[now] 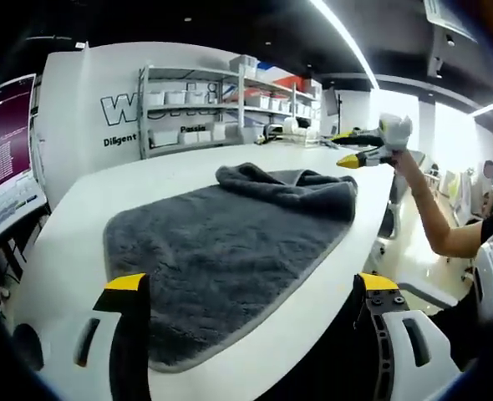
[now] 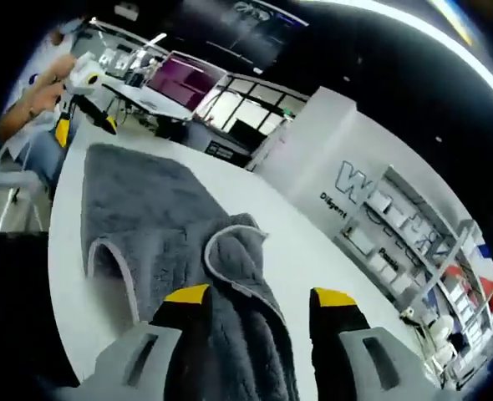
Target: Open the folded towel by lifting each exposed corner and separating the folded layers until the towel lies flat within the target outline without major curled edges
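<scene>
Grey towel half spread on the white worktop, both my grippers held wide and holding nothing.

In the left gripper view my left gripper stands with its yellow-tipped jaws far apart above the near edge of the towel, which lies mostly flat across the worktop, with its far end bunched into a folded heap. My right gripper shows beyond that heap, jaws parted, raised off the worktop in my hand. In the right gripper view the right gripper hangs over the rumpled, pale-edged folds of the towel, jaws apart with cloth showing between them; I cannot tell if they touch it. The left gripper is at the towel's far end. Shelves with bins stand against the wall behind.
</scene>
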A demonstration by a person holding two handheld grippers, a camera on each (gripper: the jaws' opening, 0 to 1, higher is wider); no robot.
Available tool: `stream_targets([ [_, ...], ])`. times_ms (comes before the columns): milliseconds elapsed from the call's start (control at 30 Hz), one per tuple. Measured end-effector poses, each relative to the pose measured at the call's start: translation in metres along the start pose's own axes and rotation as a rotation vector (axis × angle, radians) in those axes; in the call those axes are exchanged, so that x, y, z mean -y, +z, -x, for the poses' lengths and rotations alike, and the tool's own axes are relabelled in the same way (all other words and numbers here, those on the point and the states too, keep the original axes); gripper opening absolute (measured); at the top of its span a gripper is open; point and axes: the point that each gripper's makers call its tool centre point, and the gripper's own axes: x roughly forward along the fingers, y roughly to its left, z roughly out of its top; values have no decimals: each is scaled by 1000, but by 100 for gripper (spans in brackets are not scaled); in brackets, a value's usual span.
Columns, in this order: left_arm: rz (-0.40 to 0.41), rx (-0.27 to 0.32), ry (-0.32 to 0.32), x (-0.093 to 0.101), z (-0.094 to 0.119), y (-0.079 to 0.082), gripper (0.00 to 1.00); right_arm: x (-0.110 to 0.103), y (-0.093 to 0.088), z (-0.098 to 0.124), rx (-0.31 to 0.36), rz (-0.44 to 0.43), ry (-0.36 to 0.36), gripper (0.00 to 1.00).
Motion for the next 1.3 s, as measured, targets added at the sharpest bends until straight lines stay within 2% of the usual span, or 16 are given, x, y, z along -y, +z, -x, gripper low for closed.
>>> stream_targets([
  [133, -1, 1, 5, -1, 1, 1, 99, 5, -10, -25, -49, 212, 4, 39],
  [267, 0, -3, 3, 3, 0, 1, 99, -2, -13, -42, -38, 292, 53, 34],
  [300, 0, -4, 2, 3, -1, 1, 99, -6, -14, -47, -36, 344, 68, 32],
  [400, -5, -7, -9, 7, -3, 2, 98, -11, -17, -57, -45, 413, 81, 31],
  [467, -9, -10, -23, 11, -4, 2, 98, -12, -21, -65, -64, 426, 87, 31],
  [567, -7, -9, -30, 12, -4, 3, 98, -21, -29, -77, -81, 447, 133, 27],
  [633, -6, -11, -25, 11, -4, 3, 98, -24, -35, -82, -108, 489, 148, 27],
  [900, 4, -4, -15, 8, 1, 6, 97, -31, -37, -98, -153, 573, 168, 25],
  [1067, 6, -10, -22, 9, 2, 4, 97, -35, -35, -103, -167, 554, 188, 12],
  [1167, 10, -11, -20, 9, 2, 3, 97, -29, -39, -106, -187, 542, 190, 0],
  [1233, 12, -10, -19, 8, 3, 2, 96, -28, -38, -107, -190, 514, 205, 0],
  [1300, 12, -10, -19, 9, 3, 2, 96, -25, -34, -103, -188, 506, 190, 0],
])
